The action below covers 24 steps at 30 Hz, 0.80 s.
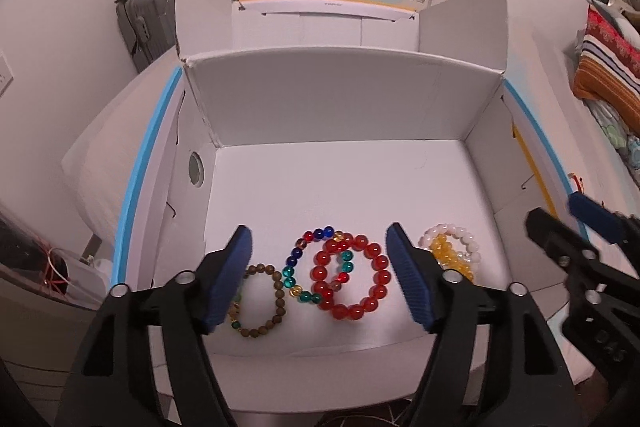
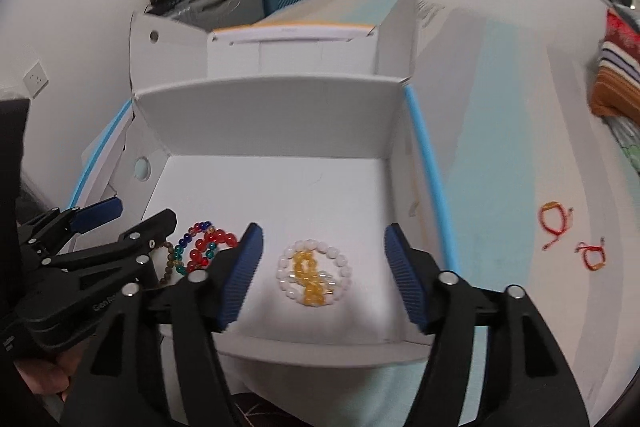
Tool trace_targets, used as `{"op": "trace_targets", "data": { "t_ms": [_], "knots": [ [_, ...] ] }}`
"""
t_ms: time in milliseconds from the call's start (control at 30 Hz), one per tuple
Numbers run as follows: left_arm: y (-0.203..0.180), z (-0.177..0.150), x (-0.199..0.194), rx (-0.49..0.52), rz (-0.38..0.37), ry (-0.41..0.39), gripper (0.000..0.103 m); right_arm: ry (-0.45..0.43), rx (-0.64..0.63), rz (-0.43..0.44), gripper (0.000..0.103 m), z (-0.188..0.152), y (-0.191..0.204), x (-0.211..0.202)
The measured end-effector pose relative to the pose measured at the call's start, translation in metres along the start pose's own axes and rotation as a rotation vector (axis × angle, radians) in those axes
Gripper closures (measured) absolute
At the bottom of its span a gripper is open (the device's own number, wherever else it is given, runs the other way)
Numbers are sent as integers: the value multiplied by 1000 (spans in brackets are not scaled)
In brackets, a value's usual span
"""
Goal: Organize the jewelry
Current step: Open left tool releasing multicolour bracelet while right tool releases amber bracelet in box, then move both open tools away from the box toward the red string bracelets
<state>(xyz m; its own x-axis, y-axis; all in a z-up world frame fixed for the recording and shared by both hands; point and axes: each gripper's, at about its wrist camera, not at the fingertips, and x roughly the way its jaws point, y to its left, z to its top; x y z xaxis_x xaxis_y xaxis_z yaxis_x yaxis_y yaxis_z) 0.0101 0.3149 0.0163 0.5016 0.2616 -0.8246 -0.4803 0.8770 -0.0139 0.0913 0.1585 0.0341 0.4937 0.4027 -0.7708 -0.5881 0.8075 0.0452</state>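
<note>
Red cord bracelets (image 2: 556,227) outside the box (image 2: 280,99) show only rightward.

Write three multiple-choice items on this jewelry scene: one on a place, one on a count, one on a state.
1. Where do the two red cord bracelets lie?
A. inside the white box
B. outside the white box, to its right
C. in the right gripper

2. How many bead bracelets lie in the box?
A. two
B. five
C. eight

3. How do the jaws of the right gripper stand?
A. open, nothing gripped
B. shut on the white bracelet
C. shut on nothing

Key: 1 B, they rest on the surface past the box wall. 2 B: brown, multicoloured, red, white, yellow. 3 A, the pads stand clear of the white bracelet.
</note>
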Motion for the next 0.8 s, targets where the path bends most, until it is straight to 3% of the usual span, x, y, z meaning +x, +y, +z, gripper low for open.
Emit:
{"op": "trace_targets", "data": {
  "t_ms": [167, 300, 467, 800],
  "knots": [
    [-24, -2, -12, 40, 4, -35, 15, -44, 14, -34, 21, -5, -19, -25],
    [-45, -4, -24, 68, -26, -64, 11, -80, 27, -80, 9, -11, -33, -41],
    [-72, -9, -32, 99, -65, -85, 6, -98, 43, -123, 8, -22, -57, -56],
    [-132, -14, -38, 158, -105, -93, 6, -134, 143, -165, 8, -42, -123, -90]
  ]
}}
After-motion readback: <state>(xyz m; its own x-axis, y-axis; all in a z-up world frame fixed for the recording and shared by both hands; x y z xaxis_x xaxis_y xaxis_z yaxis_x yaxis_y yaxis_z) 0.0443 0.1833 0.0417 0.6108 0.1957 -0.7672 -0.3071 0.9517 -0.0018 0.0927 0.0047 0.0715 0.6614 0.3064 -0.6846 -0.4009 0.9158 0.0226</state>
